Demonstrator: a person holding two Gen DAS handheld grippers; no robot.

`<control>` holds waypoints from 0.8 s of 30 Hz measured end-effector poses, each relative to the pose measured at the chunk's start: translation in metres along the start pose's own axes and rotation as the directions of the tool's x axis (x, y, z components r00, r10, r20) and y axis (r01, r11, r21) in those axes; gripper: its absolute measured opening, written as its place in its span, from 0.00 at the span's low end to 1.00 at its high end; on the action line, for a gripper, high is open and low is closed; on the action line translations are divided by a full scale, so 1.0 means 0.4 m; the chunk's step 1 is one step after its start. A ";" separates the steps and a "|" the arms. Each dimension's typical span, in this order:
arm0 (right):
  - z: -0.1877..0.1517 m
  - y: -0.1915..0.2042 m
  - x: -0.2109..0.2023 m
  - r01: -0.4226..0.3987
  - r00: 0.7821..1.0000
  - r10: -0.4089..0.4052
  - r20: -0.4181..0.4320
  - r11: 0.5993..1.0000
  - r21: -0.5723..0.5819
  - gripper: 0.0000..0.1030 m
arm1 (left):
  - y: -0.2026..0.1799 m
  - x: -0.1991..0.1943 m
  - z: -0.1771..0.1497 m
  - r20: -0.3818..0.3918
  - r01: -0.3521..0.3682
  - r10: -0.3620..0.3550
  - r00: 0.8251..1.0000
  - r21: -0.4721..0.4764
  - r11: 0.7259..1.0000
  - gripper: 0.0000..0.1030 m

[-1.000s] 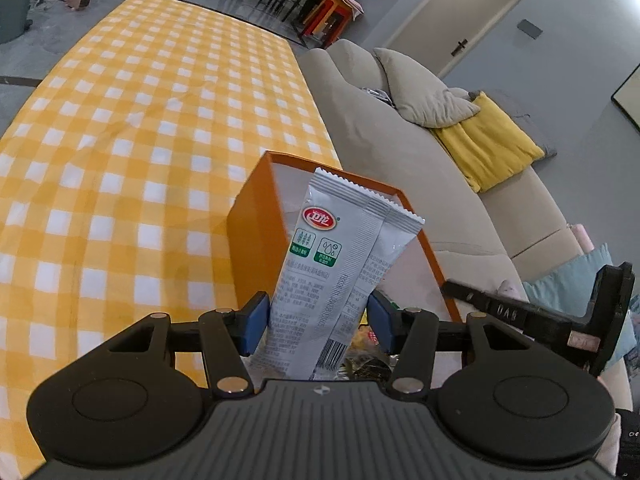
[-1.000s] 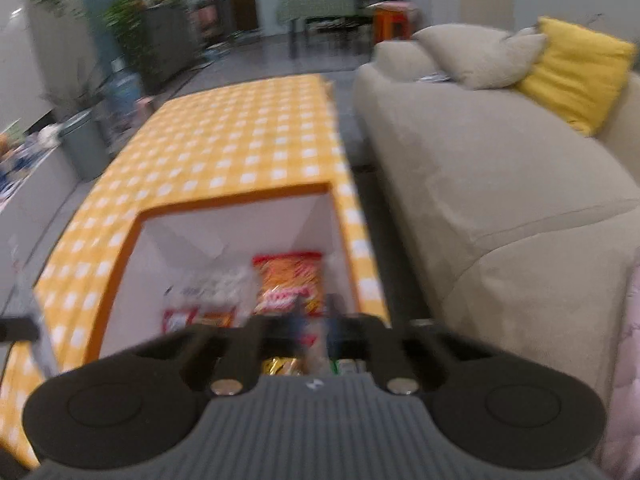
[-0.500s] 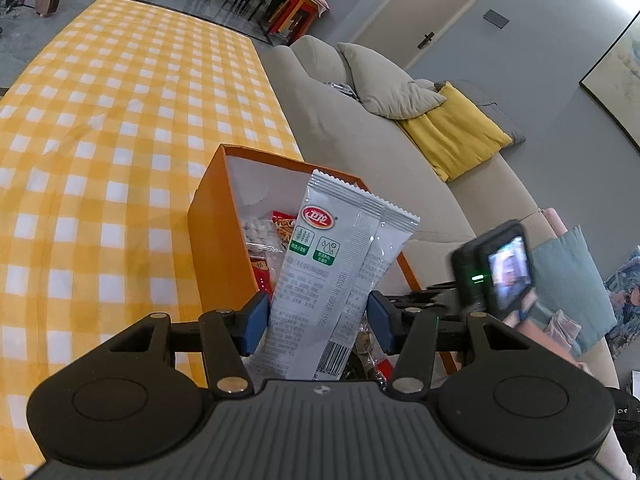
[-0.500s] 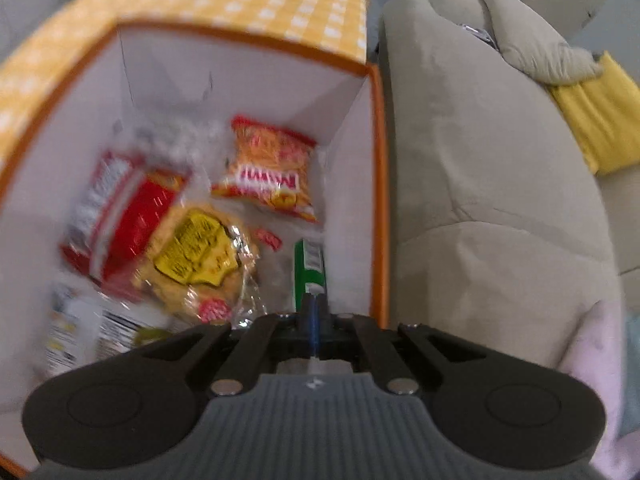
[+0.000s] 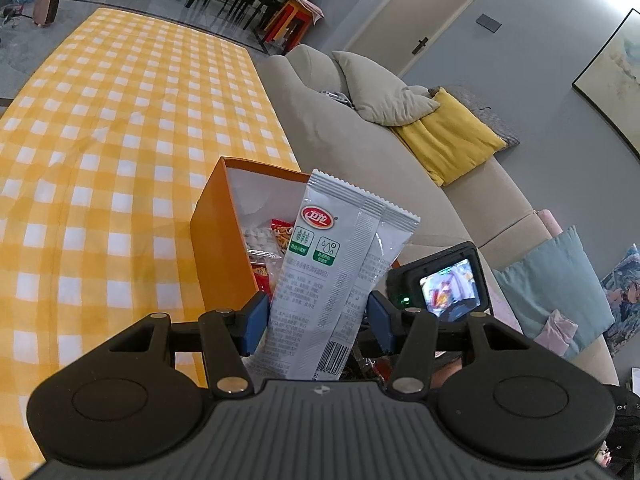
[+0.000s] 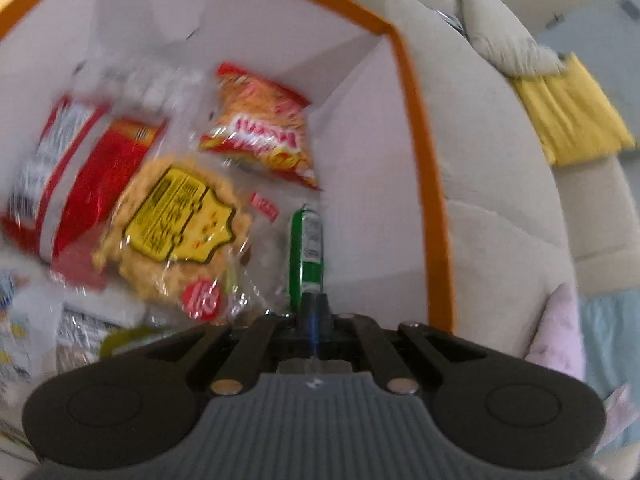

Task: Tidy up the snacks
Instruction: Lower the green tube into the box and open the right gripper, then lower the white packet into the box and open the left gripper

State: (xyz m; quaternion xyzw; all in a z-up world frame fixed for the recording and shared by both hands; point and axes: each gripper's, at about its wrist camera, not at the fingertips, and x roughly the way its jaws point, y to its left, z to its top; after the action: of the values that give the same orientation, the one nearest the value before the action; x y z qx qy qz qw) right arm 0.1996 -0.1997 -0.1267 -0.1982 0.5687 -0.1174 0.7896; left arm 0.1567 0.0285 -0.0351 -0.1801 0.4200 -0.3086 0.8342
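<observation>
My left gripper (image 5: 316, 322) clamps a grey snack packet (image 5: 336, 276) upright above the orange box (image 5: 218, 220), ready to drop in. My right gripper (image 6: 314, 312), pinched on a green packet (image 6: 306, 252), reaches inside among other snacks (image 6: 176, 216).

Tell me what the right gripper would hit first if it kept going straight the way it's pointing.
Probably the box floor or right wall beside the snack packets; the right gripper, shut on a thin green packet, points there. Depth is unclear.
</observation>
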 end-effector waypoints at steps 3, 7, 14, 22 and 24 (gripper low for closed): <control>-0.005 -0.032 -0.019 -0.085 0.996 0.084 0.029 0.996 0.030 0.00 | -0.002 0.000 0.002 -0.003 0.006 -0.006 1.000 -0.010 1.000 0.59; -0.038 -0.131 -0.105 -0.252 0.954 0.215 0.210 0.953 0.167 0.06 | -0.034 0.014 0.005 -0.020 0.025 -0.025 0.999 -0.010 1.000 0.59; -0.114 -0.280 -0.183 -0.551 0.783 0.350 0.514 0.773 0.313 0.11 | -0.131 0.106 -0.010 -0.120 -0.110 0.108 0.987 -0.013 0.994 0.59; -0.141 -0.347 -0.187 -0.660 0.668 0.359 0.651 0.691 0.296 0.12 | -0.163 0.210 -0.044 -0.181 -0.323 0.303 0.936 -0.100 0.941 0.58; -0.150 -0.365 -0.178 -0.680 0.661 0.363 0.657 0.659 0.321 0.12 | -0.153 0.236 -0.052 -0.201 -0.356 0.324 0.925 -0.152 0.922 0.57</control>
State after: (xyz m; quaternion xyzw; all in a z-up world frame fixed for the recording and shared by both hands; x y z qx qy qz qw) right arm 0.1258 -0.3116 -0.0174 0.1896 0.2973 0.0308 0.9353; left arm 0.1609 -0.0808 -0.0686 -0.1541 0.5422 -0.1325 0.8153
